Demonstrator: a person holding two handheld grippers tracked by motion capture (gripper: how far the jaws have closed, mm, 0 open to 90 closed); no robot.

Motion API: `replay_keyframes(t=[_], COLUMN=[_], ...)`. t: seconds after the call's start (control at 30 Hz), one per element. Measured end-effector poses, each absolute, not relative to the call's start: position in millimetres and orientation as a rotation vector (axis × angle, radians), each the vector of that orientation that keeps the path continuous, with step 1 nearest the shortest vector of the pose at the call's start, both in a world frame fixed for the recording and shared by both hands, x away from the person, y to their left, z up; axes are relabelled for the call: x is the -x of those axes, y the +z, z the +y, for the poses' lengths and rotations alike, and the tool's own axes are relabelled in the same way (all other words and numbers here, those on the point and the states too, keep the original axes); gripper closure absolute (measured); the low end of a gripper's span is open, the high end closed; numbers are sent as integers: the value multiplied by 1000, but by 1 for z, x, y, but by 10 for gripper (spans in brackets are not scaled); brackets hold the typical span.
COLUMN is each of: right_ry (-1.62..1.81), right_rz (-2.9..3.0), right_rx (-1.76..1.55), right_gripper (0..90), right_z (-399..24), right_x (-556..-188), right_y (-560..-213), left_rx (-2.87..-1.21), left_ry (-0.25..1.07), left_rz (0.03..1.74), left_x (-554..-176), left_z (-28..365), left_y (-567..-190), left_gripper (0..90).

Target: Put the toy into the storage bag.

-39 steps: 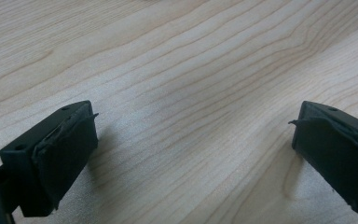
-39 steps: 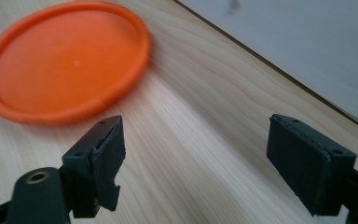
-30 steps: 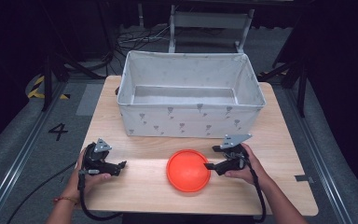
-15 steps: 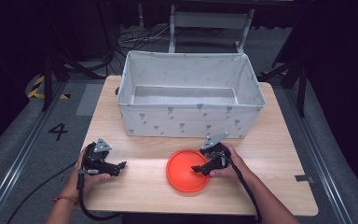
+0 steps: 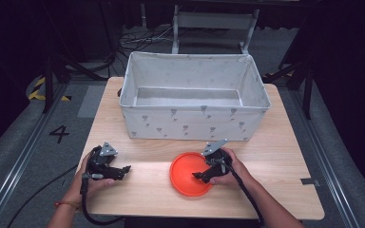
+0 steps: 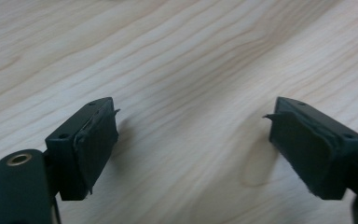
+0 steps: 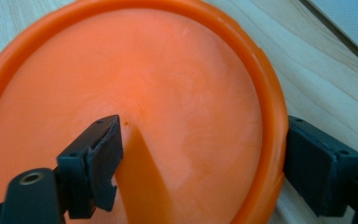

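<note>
The right gripper [image 7: 200,158] stands with its jaws spread wide astride the rim of an orange plate [image 7: 135,93], one jaw over the plate's shallow inner face and the other outside the rim above bare wood. Nothing is clamped; whether either pad already touches the plastic cannot be told from the right gripper view. The rim runs between the jaws, so closing them would probably pinch the plate's right-hand edge.

In the high view, the right gripper [image 5: 203,176] reaches the orange plate [image 5: 186,175] from its right side, with the person's right hand [image 5: 230,167] wrapped around the tool. The plate lies flat on the pale wooden worktop [image 5: 285,156], near the front edge and just in front of a grey fabric bin [image 5: 195,124], which stands open and looks empty. Being round, the plate has no long axis to favour; the approach turns only on which part of the rim is nearest, and that is the right one.

The left gripper [image 5: 123,169] lies well apart to the plate's left, held low over the wood by the left hand [image 5: 89,175]. In the left gripper view its jaws are released, with only bare worktop [image 6: 186,60] between them. The right hand is plainly the nearer one.
</note>
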State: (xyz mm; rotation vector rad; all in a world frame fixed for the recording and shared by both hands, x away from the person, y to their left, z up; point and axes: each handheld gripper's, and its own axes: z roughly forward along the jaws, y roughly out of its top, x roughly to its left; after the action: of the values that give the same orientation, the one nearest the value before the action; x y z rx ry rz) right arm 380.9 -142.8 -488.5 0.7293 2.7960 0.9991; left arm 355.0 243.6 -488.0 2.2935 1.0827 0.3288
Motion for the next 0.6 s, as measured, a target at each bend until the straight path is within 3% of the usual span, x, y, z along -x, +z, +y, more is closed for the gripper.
replay_keyframes(t=[0.1,0.2,0.3,0.43,0.53,0.6], right_ry=[984,1000,1032,1074,1138,1145], right_rz=[2792,2777,2778,2774,2795,2792], right_rx=[-761,-803,-838,-873,-868,-852], right_gripper=[257,378,481,585,699,714], right_z=[-144,-147,-151,-154,-160,-162], right_x=[-382,-385,-389,-393,-395,-395], right_y=[-486,-485,-484,-484,-476,-473], left_rx=[-2353,-2377,-2345,-2274,-2267,-2267], left_ry=[337,368,339,308,316,317], left_rz=[984,931,930,931,957,959], left_x=[-349,-345,-348,-354,-356,-356], left_z=[226,215,220,236,243,243], left_y=[-486,-485,-489,-498,-498,-498], left_gripper=[153,154,139,23,15,15])
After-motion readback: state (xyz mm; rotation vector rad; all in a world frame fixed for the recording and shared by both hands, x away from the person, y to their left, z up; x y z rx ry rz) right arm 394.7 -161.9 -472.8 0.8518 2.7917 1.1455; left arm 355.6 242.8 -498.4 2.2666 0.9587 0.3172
